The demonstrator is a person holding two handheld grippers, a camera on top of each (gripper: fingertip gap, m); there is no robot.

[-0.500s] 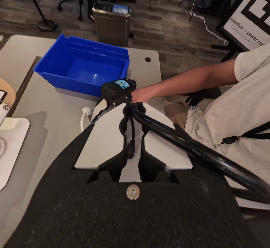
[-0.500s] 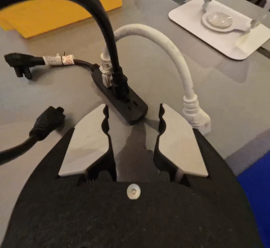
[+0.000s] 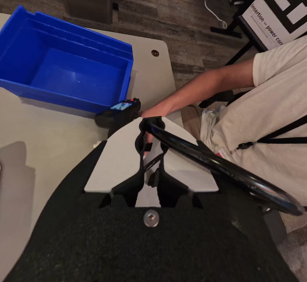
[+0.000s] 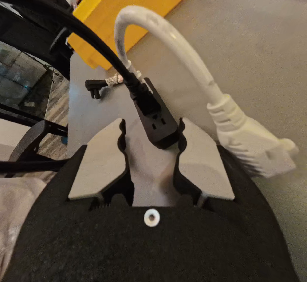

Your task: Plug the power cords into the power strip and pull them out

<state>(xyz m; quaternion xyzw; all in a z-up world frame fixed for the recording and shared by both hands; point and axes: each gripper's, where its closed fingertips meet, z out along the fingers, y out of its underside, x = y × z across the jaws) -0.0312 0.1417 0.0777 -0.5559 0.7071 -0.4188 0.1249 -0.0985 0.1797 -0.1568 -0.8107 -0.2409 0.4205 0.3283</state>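
Two cords sit in the power strip (image 4: 156,121): left gripper (image 3: 150,124) clamps the black cord (image 3: 207,161), so right gripper (image 4: 152,125), wide, should pin the strip before pulling.

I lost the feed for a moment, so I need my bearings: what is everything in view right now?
power strip: 1, black, on the table between the right fingers
black cord: 1, plugged into the strip, arching up left
white cord: 1, looped beside the strip, far end on the table at right
angled plug: 1, black, on the table behind the strip
blue bin: 1, far table edge
yellow box: 1, behind the cords
table: 1, grey
left hand-held gripper: shut on black cord
right hand-held gripper: open at the strip's end
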